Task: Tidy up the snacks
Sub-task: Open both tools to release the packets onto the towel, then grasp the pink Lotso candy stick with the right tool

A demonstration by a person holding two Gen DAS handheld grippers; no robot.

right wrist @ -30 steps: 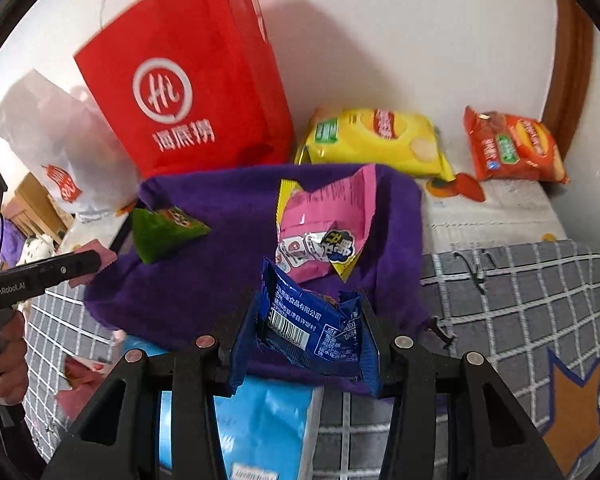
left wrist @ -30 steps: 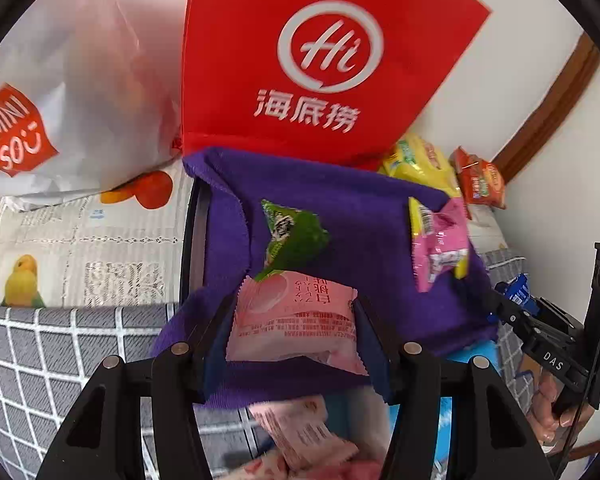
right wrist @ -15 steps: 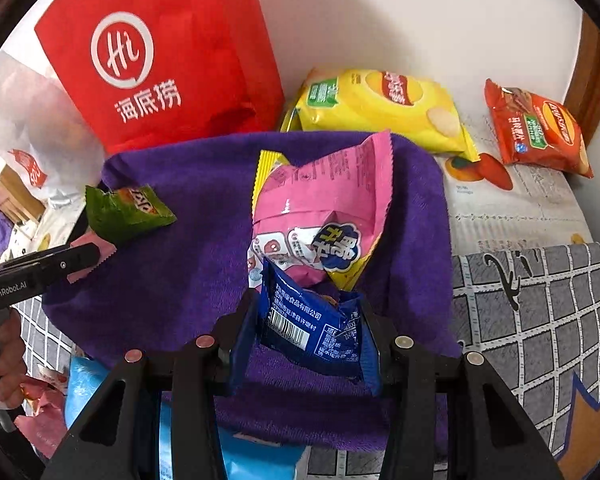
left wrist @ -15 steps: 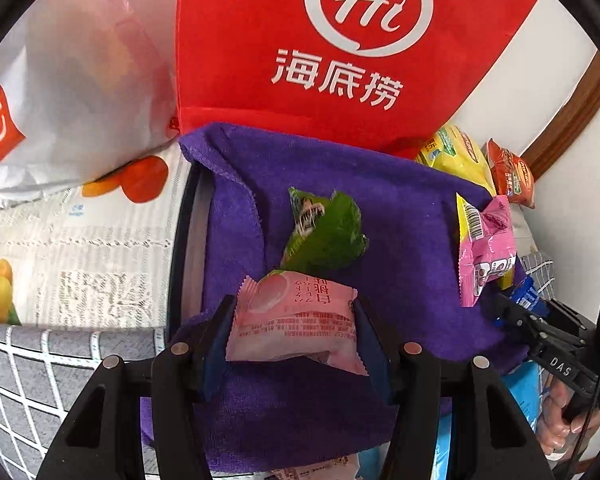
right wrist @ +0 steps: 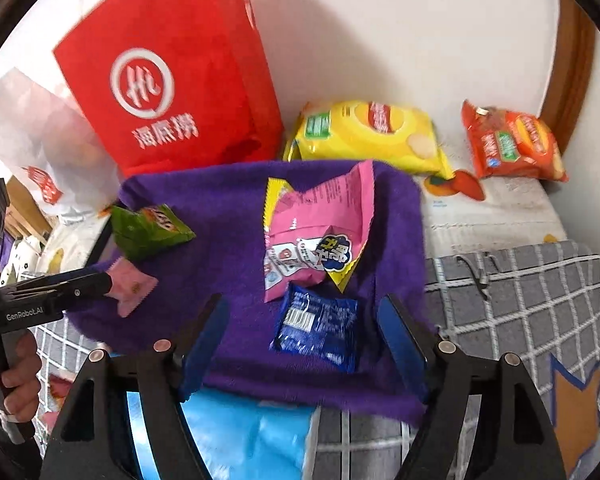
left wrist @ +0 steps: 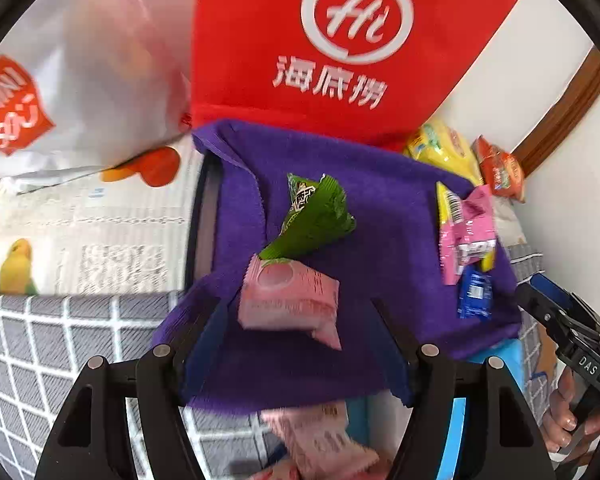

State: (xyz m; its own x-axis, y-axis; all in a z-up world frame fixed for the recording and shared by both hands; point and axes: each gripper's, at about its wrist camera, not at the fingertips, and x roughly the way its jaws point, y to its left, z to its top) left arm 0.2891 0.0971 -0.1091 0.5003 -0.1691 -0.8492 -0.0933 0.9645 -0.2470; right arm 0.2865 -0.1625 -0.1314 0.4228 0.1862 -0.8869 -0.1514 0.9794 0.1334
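A purple cloth (left wrist: 380, 216) covers a tray; it also shows in the right wrist view (right wrist: 227, 216). My left gripper (left wrist: 295, 320) is open. A pink snack pack (left wrist: 289, 300) lies loose on the cloth between its fingers, below a green snack pack (left wrist: 318, 212). My right gripper (right wrist: 304, 324) is open. A blue snack pack (right wrist: 320, 328) lies on the cloth between its fingers, just below a pink and yellow bag (right wrist: 316, 232). The blue pack (left wrist: 475, 294) and the pink bag (left wrist: 464, 228) also show in the left wrist view.
A red Hi bag (right wrist: 171, 84) and a white Miniso bag (left wrist: 59, 80) stand behind the cloth. A yellow chip bag (right wrist: 364, 136) and an orange snack bag (right wrist: 512, 144) lie at the back right. More pink packs (left wrist: 320, 444) and a light blue package (right wrist: 243, 436) lie near the front edge.
Both grippers have opened and let go of their packs onto the purple cloth. Both have drawn back a little from the cloth.
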